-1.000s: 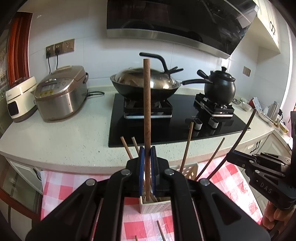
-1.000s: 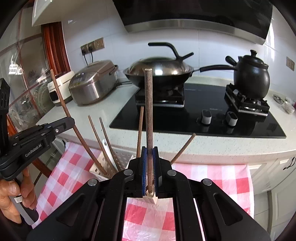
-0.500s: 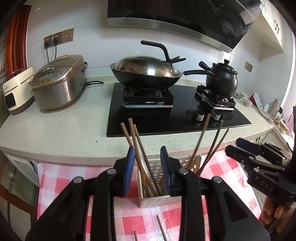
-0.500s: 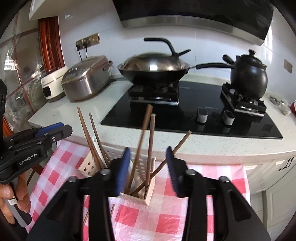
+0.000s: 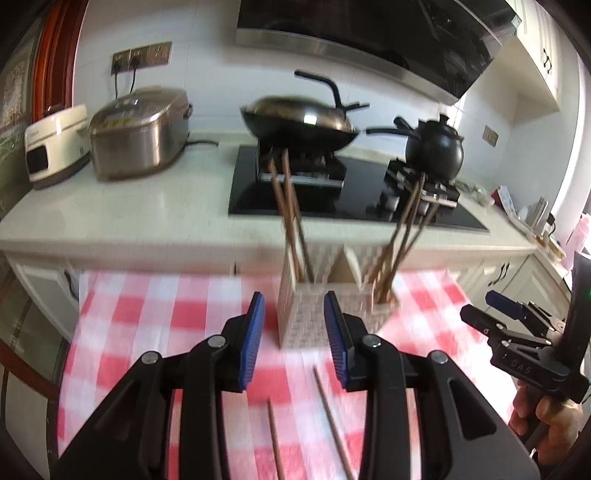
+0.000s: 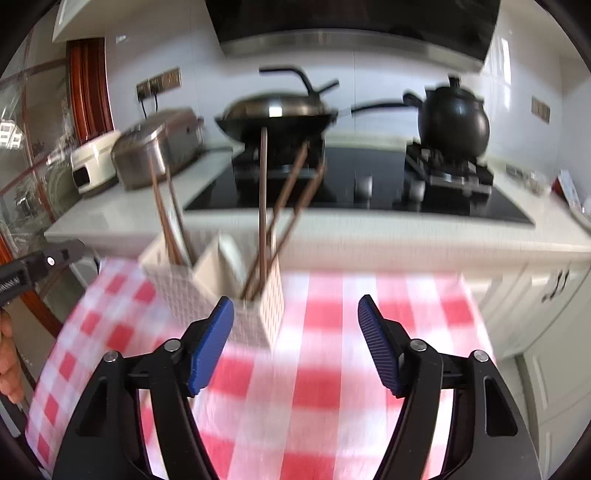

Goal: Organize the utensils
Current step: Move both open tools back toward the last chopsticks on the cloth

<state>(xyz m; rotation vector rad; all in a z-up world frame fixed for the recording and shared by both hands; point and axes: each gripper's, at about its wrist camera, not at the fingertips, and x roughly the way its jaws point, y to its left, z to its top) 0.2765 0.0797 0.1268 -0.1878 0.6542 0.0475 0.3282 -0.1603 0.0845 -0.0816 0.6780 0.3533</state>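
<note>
From the left wrist, the left claw [image 5: 293,330] has just been opening, nothing between its jaws; only here two loose chopsticks [image 5: 330,410] lie on the checked worktop [image 5: 155,306] before the white holder [image 5: 306,314].

From the right wrist, the right claw [image 6: 295,343] tilts downward, jaws just widening, empty; holder [image 6: 207,291] sits left, chopsticks upright inside.

White tiled wall [image 5: 207,92] with brass socket plates [image 5: 142,59] backs a pale speckled stone worktop [image 5: 147,218]; a dark glass range hood [image 5: 369,33] hangs above, white cabinets [image 6: 546,317] below, daylight from the right.
</note>
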